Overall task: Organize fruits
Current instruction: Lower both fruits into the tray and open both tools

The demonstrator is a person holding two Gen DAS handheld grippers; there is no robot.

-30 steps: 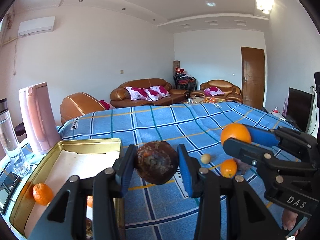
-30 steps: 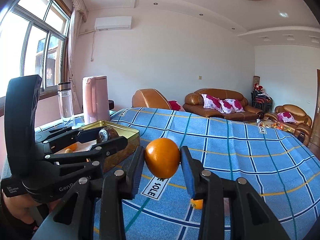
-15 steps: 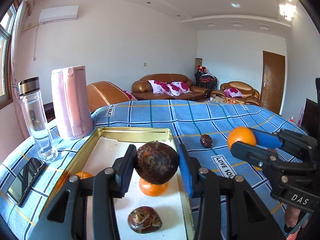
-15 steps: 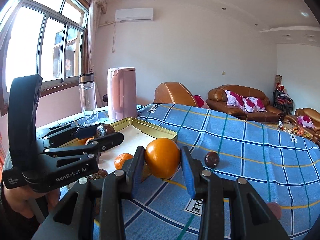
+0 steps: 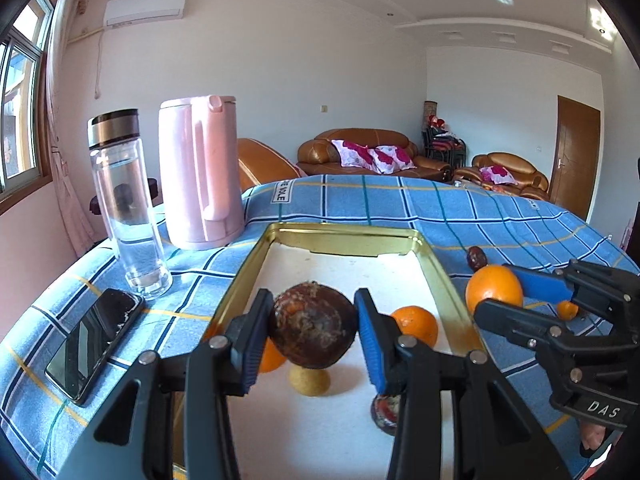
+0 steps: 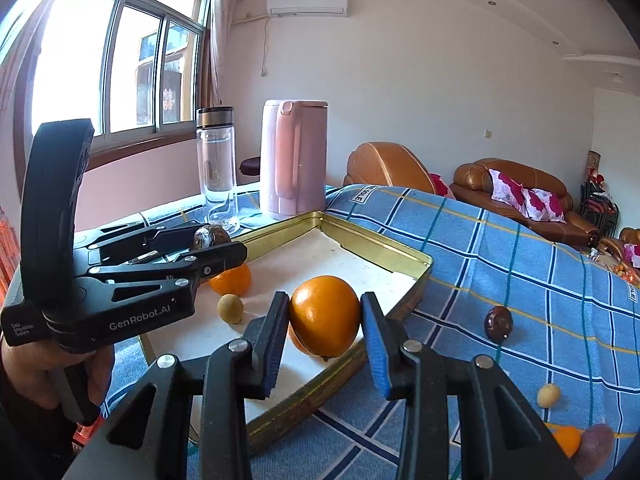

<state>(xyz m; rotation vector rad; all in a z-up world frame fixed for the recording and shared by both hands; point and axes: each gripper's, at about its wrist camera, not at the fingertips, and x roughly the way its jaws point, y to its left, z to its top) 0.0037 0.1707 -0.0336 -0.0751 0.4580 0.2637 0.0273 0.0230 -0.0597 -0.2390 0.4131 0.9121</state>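
Fruit is sitting clamped in both tools. The left hand-held gripper (image 5: 314, 334) is grasping a dark brown, wrinkled round fruit (image 5: 313, 326) between its blue-lined fingers (image 5: 370, 344), holding it above the near end of a shallow gold-rimmed rectangular metal tray (image 5: 344, 236) with a white floor. Directly beneath that gripper a small tan round fruit (image 5: 310, 380) is lying on the tray floor; a small orange (image 5: 416, 326) is resting just to the right of the fingers, and another orange (image 5: 270, 356) is peeking out behind the left finger. Under the right finger a dark reddish fruit (image 5: 386, 410) is partly hidden, so its kind is hard to tell.

The right hand-held gripper (image 6: 325, 316) is clenching a large smooth orange (image 6: 325, 314), which is hanging over the tray's near right edge. Beyond and to the right of this gripper, a dark maroon fruit (image 6: 499, 323) is lying on the blue checked cloth covering the tabletop (image 6: 500, 256), and nearer, a small pale yellow fruit (image 6: 548, 395) and an orange piece (image 6: 566, 440) are lying on the same cloth.

Ahead and to the left of both grippers, a tall pink plastic kettle (image 5: 198, 172) and a clear glass bottle with a metal cap (image 5: 126, 200) are standing upright beside the tray. A black smartphone (image 5: 94, 342) is lying flat to the left of the left gripper. A person's hand (image 6: 52, 376) is gripping the left tool's handle.
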